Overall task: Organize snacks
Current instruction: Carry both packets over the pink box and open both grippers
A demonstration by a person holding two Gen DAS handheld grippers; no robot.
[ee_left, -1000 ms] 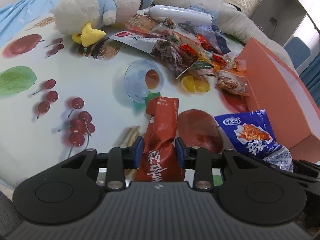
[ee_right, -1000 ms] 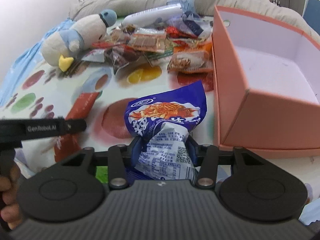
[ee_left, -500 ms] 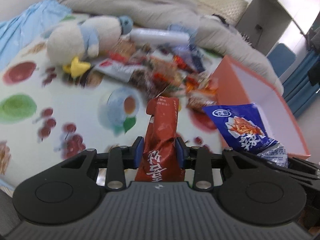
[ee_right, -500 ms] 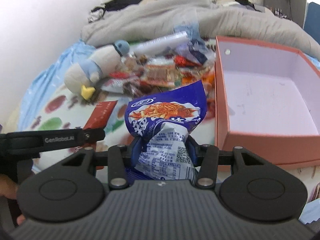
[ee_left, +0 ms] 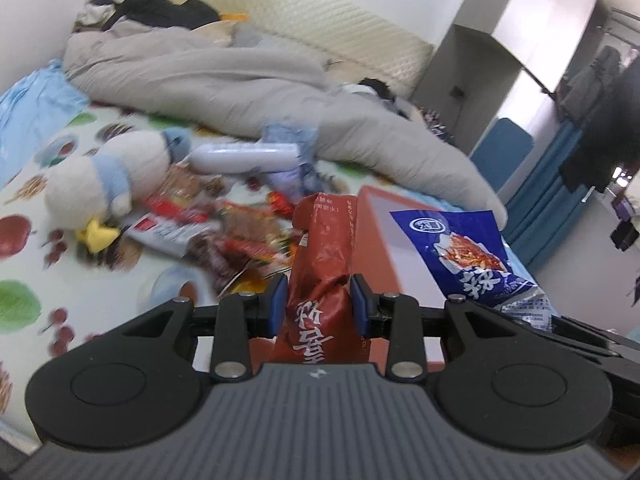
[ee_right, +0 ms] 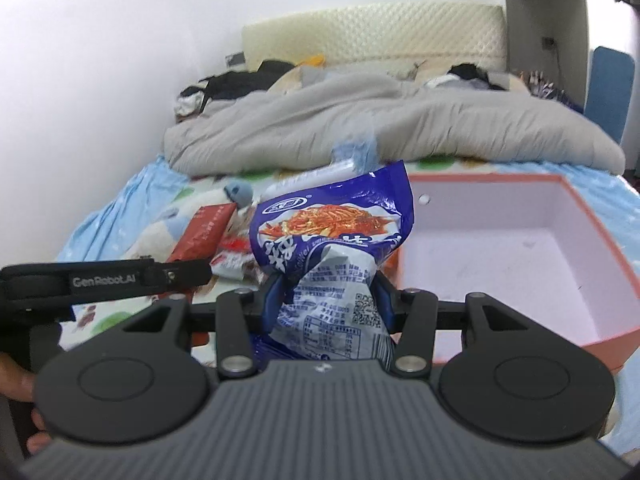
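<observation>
Two grippers, L (ee_left: 320, 300) red packet (ee_left: 322, 256), R (ee_right: 326, 300) blue (ee_right: 332, 236)

Right gripper (ee_right: 326, 298) clamped on crumpled blue snack packet (ee_right: 332, 240), centre frame, packet upright. Orange box (ee_right: 600, 236) at right, open, pale interior bare. Left gripper (ee_right: 188, 272) enters from left edge holding red packet (ee_right: 204, 232). Grey duvet (ee_right: 380, 128) across upper frame.

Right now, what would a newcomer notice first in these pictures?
Two snack packets held up in the jaws: a red packet in the left gripper, a blue packet in the right gripper. Just right of the blue one, an empty orange box sits on the fruit-print sheet.
</observation>
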